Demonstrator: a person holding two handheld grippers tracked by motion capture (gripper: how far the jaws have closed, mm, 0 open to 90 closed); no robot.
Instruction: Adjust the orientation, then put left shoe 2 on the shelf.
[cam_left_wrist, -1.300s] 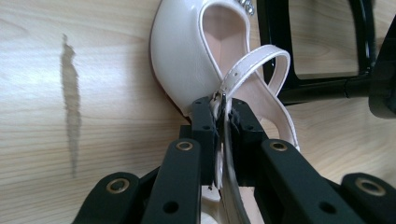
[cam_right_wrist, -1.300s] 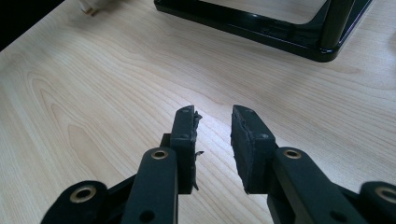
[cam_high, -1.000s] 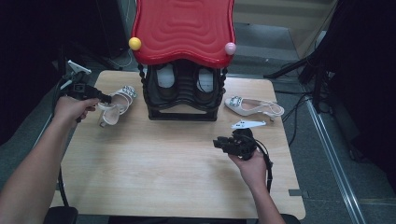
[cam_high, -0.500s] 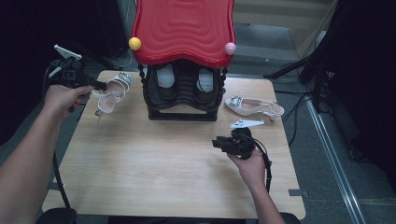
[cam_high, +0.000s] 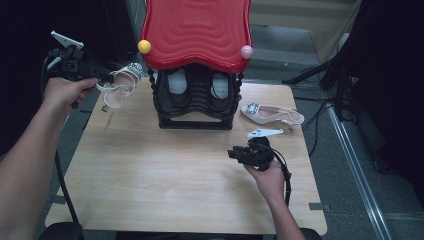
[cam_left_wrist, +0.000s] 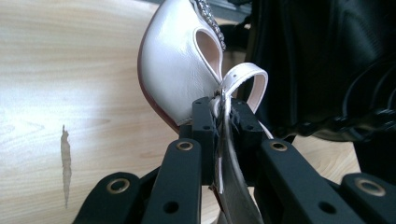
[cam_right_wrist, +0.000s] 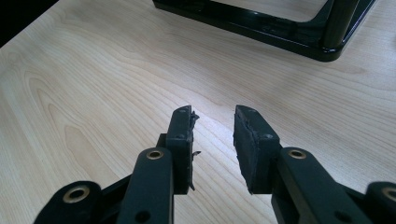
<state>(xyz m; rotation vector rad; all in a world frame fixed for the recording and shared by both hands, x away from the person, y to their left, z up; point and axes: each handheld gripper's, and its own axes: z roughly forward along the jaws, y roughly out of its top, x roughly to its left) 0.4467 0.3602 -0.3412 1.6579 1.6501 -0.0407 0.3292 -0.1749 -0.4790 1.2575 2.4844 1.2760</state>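
Holding the white shoe aloft by its heel strap, my left gripper sits just left of the black shoe rack, jaws clenched on the strap. In the left gripper view the shoe hangs off the desk, toe pointing away, close beside the rack's dark frame. I judge this as the carry step, shoe lifted but not yet placed. Next I need to swing it right and ease it into a free slot of the rack, minding that the thin strap could slip. Right of the rack, a matching shoe lies on the desk. Below it my right gripper rests low over the desk, jaws parted and empty.
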